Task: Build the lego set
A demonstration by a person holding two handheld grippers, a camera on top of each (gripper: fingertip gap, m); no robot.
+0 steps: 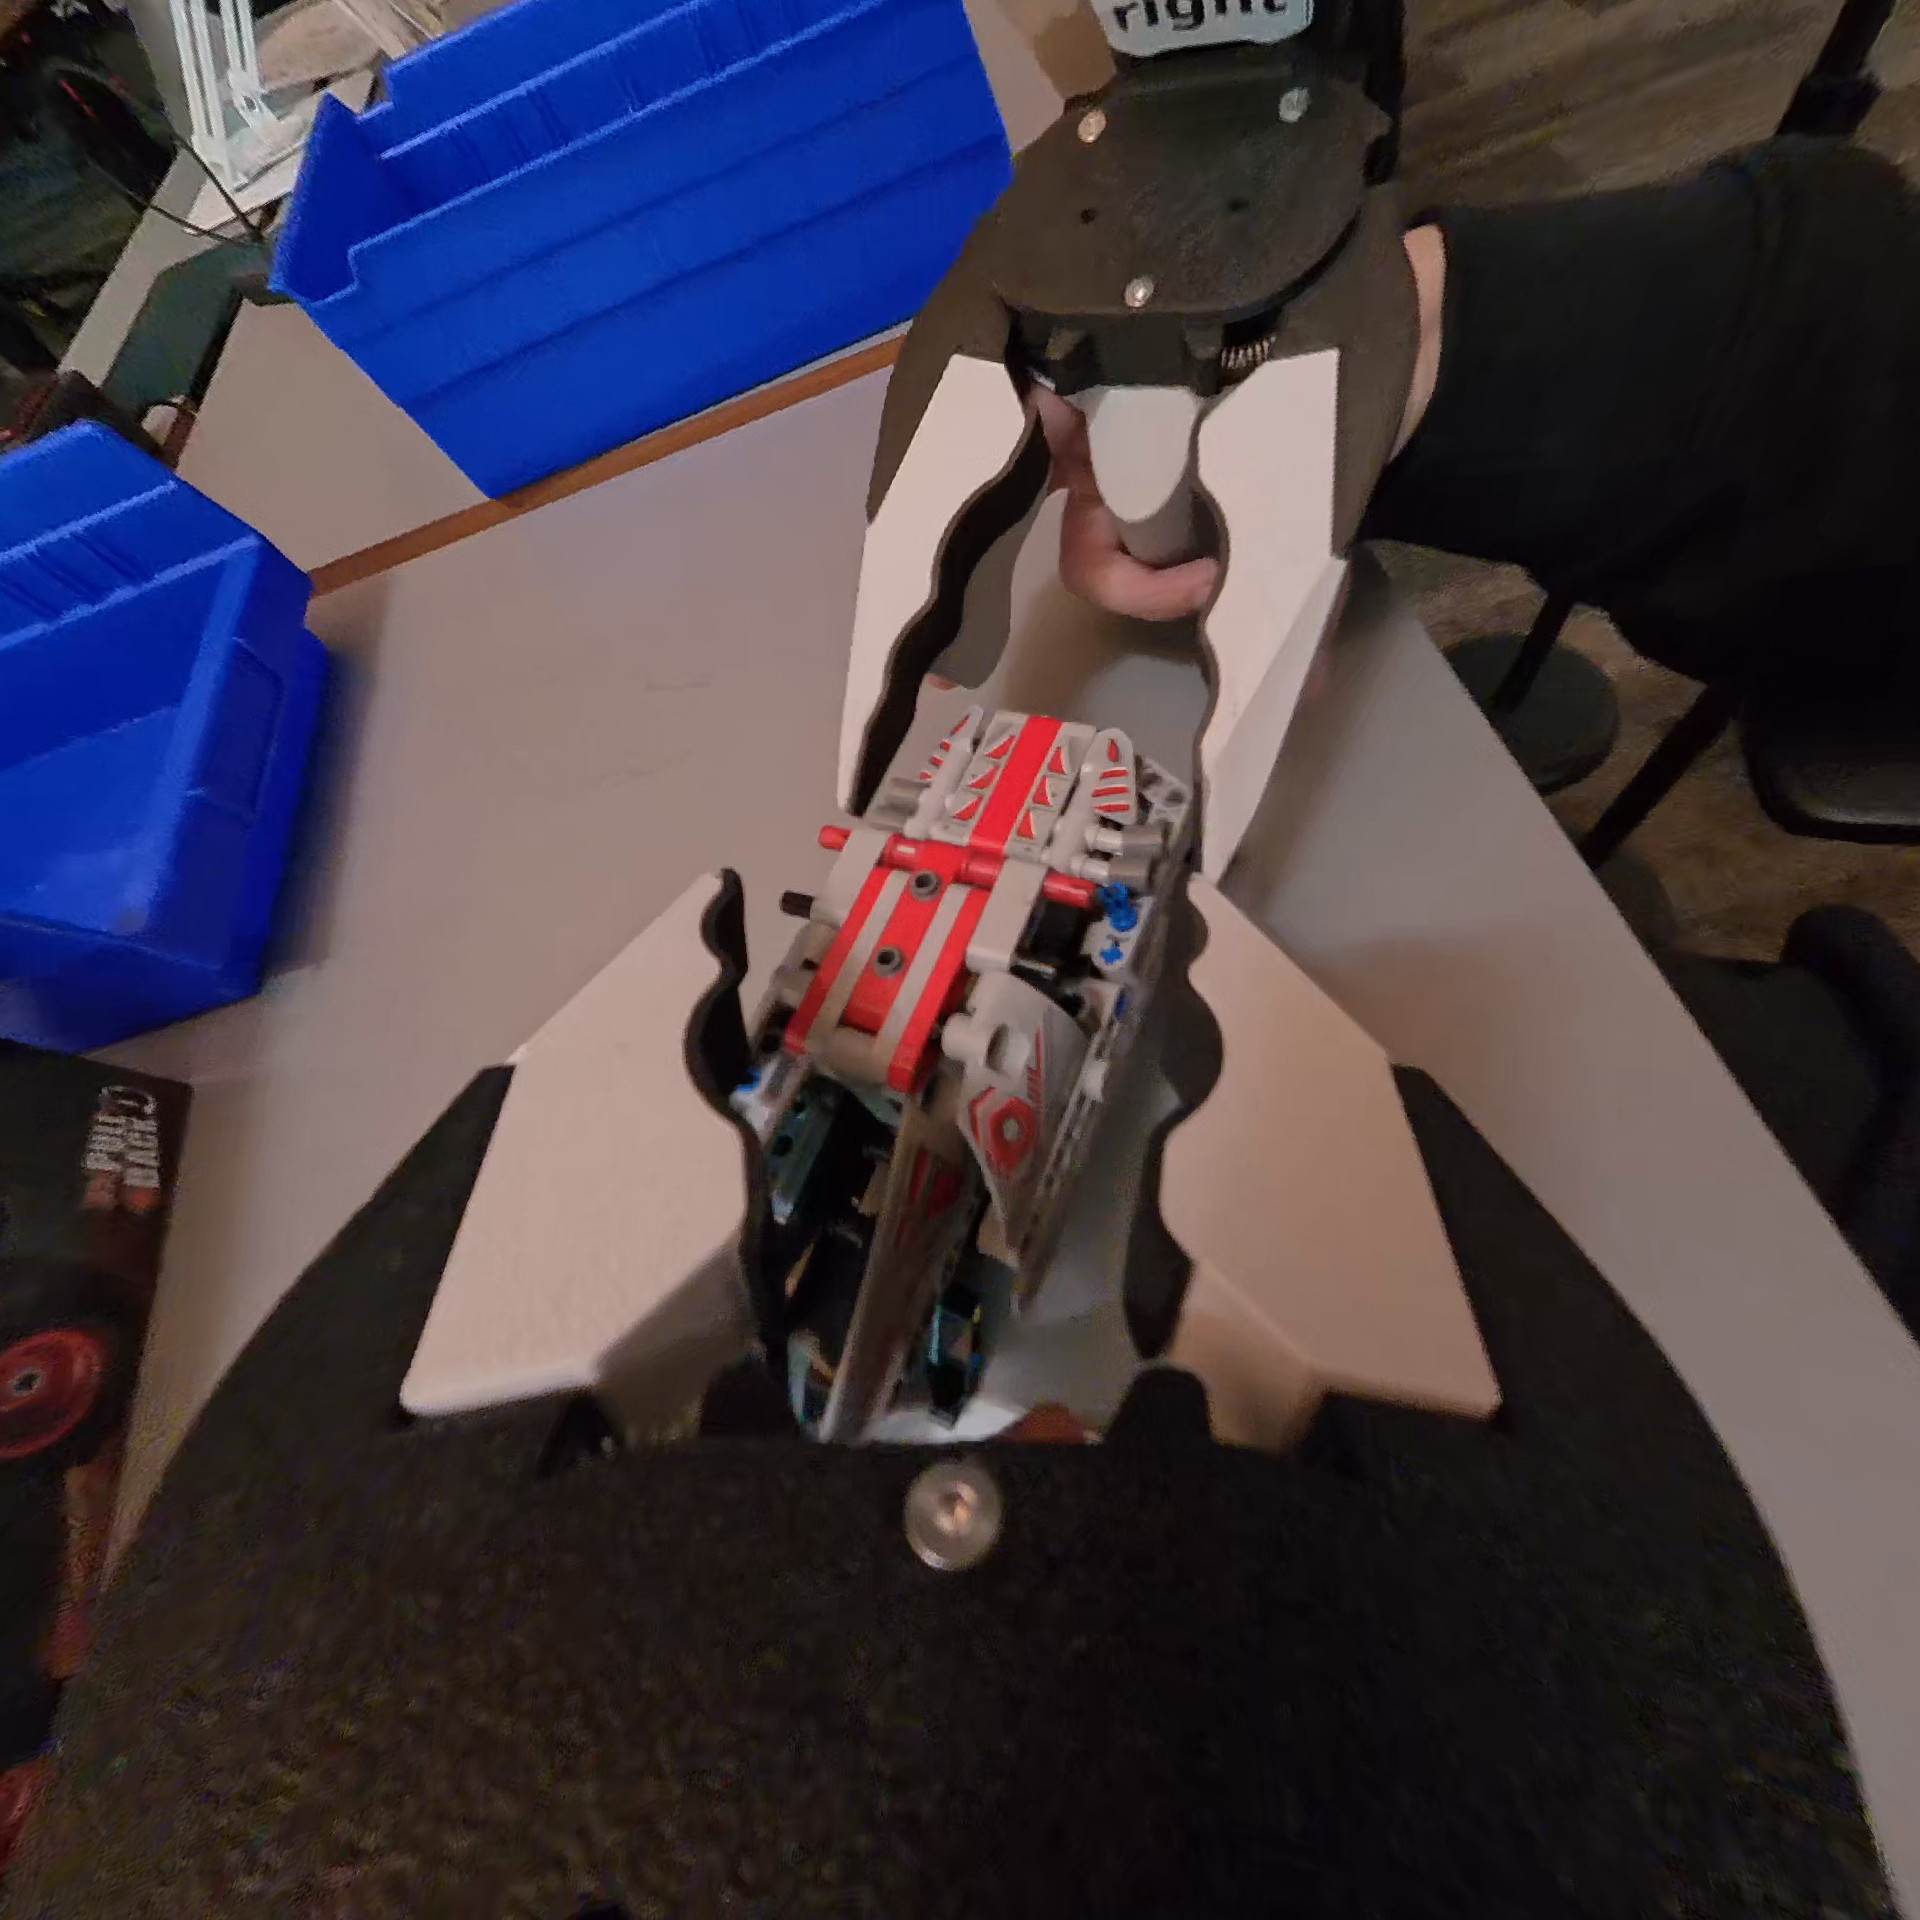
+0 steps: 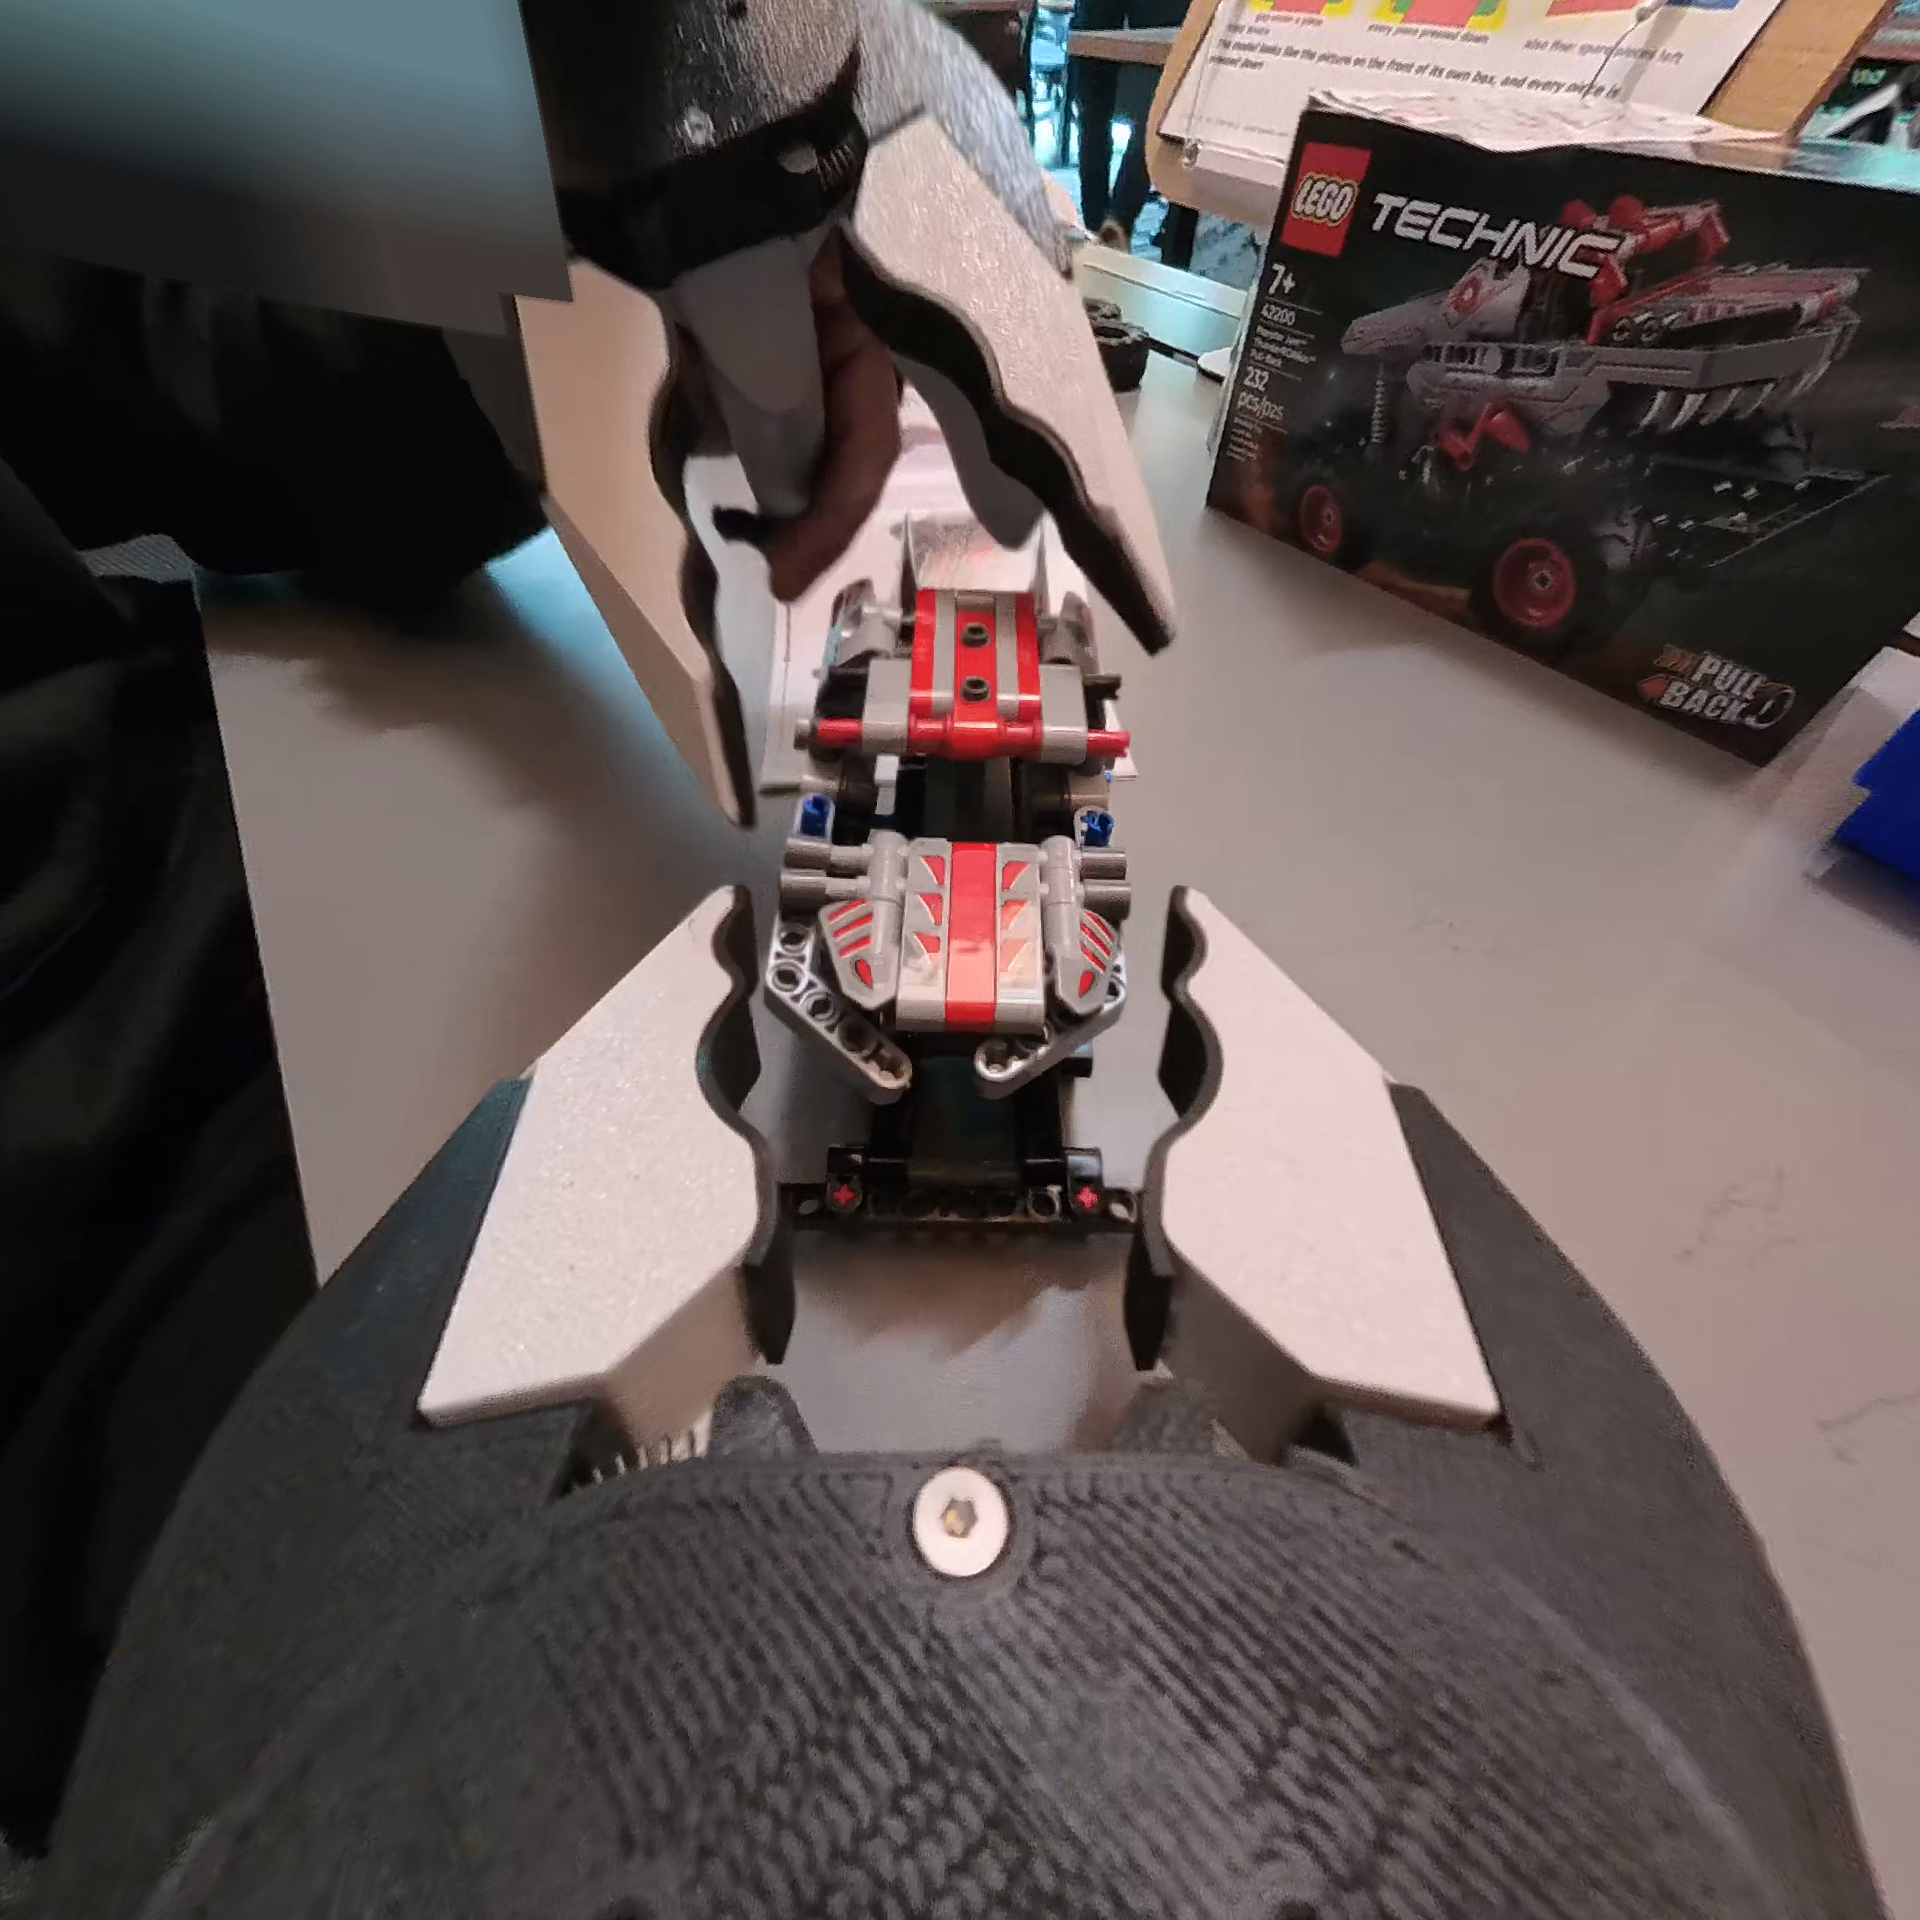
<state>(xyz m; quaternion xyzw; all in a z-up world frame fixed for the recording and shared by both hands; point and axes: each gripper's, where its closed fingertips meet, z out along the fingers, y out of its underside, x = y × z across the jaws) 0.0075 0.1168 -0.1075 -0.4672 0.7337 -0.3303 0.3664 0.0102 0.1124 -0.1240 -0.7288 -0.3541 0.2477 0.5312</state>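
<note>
The grey, red and black lego truck model [image 1: 914, 966] lies lengthwise between both grippers, low over the white table [image 1: 571, 675]. My left gripper [image 1: 961, 894] is shut on one end of it, pads against its sides. My right gripper [image 2: 956, 899] is shut on the other end, its pads touching the black bumper beam [image 2: 961, 1205]. In the right wrist view the model [image 2: 971, 935] shows its striped hood, with the left gripper [image 2: 945, 722] behind it. In the left wrist view the right gripper [image 1: 1029, 810] faces mine. The model's underside is hidden.
Two blue bins [image 1: 644, 208] [image 1: 135, 727] stand at the back left. An instruction booklet [image 1: 73, 1299] lies at the left edge. The lego box [image 2: 1558, 416] stands to the right. A loose black tyre [image 2: 1117, 343] lies behind. Chairs [image 1: 1818, 727] stand past the table edge.
</note>
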